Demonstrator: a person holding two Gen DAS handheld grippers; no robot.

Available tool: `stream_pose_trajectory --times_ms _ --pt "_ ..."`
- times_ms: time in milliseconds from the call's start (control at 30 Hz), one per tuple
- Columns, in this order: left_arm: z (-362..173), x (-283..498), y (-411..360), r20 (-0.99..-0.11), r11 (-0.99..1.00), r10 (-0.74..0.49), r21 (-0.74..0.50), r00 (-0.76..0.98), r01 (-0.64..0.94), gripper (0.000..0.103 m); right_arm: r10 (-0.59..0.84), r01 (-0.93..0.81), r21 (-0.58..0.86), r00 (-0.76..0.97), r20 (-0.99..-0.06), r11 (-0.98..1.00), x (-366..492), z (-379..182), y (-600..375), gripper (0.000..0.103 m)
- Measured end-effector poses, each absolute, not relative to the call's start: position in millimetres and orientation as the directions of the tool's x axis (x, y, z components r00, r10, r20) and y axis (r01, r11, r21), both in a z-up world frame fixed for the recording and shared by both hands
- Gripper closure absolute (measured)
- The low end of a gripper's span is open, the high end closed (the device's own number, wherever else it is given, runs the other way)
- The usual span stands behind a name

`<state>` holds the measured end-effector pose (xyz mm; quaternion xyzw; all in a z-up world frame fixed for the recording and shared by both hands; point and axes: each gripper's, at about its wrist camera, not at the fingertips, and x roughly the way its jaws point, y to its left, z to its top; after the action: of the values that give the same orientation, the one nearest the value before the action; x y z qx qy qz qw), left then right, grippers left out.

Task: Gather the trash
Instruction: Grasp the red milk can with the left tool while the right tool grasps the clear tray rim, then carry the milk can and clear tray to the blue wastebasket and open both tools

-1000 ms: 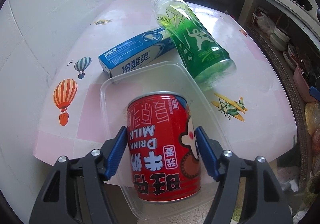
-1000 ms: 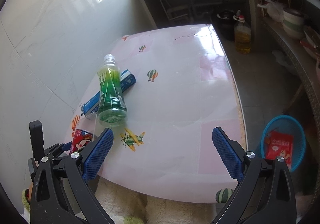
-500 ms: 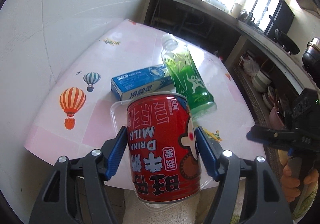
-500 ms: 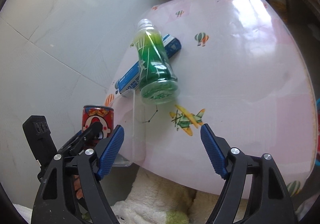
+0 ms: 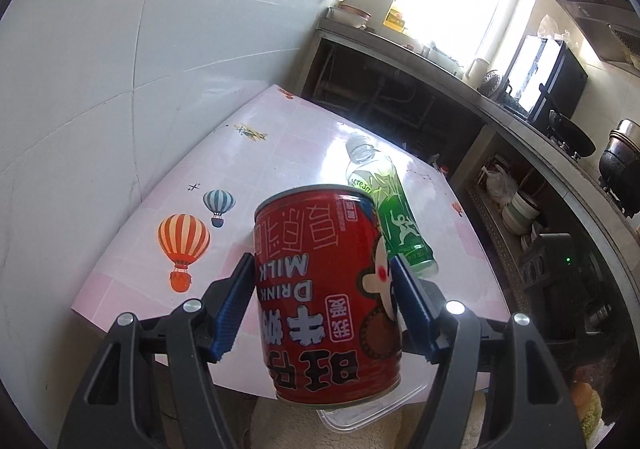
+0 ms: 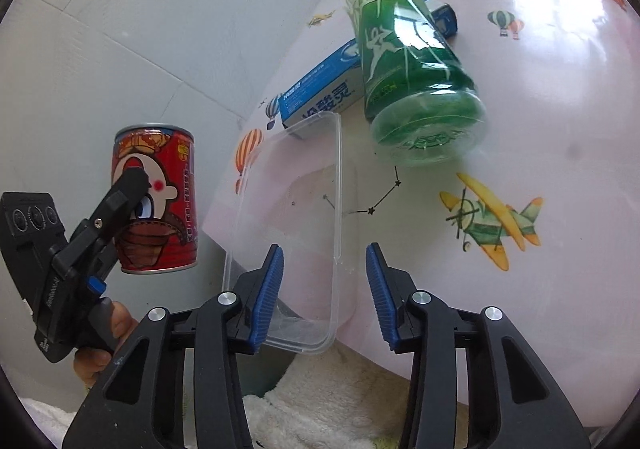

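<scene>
Keep left gripper (image 5: 322, 299) clamped mid-body on red printed milk-drink can (image 5: 326, 289), held clear of pink cartoon-print table (image 6: 560, 129) off its near-left edge; carry level, w/o squeezing thin wall. Can upright, long axis approx vertical, rim up, print upside-down in left wrist view. Right gripper (image 6: 325, 295) part-open, empty, poised over clear plastic rectangular container (image 6: 338, 209) overhanging table edge; green plastic bottle (image 6: 408, 61) lying across blue-white carton (image 6: 320, 97) beyond.
</scene>
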<state>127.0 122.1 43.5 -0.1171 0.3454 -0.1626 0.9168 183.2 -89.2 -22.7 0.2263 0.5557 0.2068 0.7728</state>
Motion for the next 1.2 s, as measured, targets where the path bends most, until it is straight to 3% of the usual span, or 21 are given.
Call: stream_pose_trajectory --times_ms 233,800,1200 --pt "41.9 122.9 129.1 -0.582 0.917 -0.38 -0.336 0.719 0.212 0.037 0.529 -0.103 0.522 0.272 -0.804 0.846 192.7 -31.3 -62.1 0.096" --pt "56.7 108.3 119.9 -0.547 0.916 -0.39 -0.314 0.741 0.251 0.037 0.548 -0.13 0.535 0.3 -0.781 0.835 155.0 -19.2 -79.5 0.101" --pt "86.6 101.6 57.8 -0.495 0.824 -0.566 -0.343 0.66 0.45 0.037 0.572 -0.05 0.609 0.412 -0.71 0.792 84.6 4.9 -155.0 0.101"
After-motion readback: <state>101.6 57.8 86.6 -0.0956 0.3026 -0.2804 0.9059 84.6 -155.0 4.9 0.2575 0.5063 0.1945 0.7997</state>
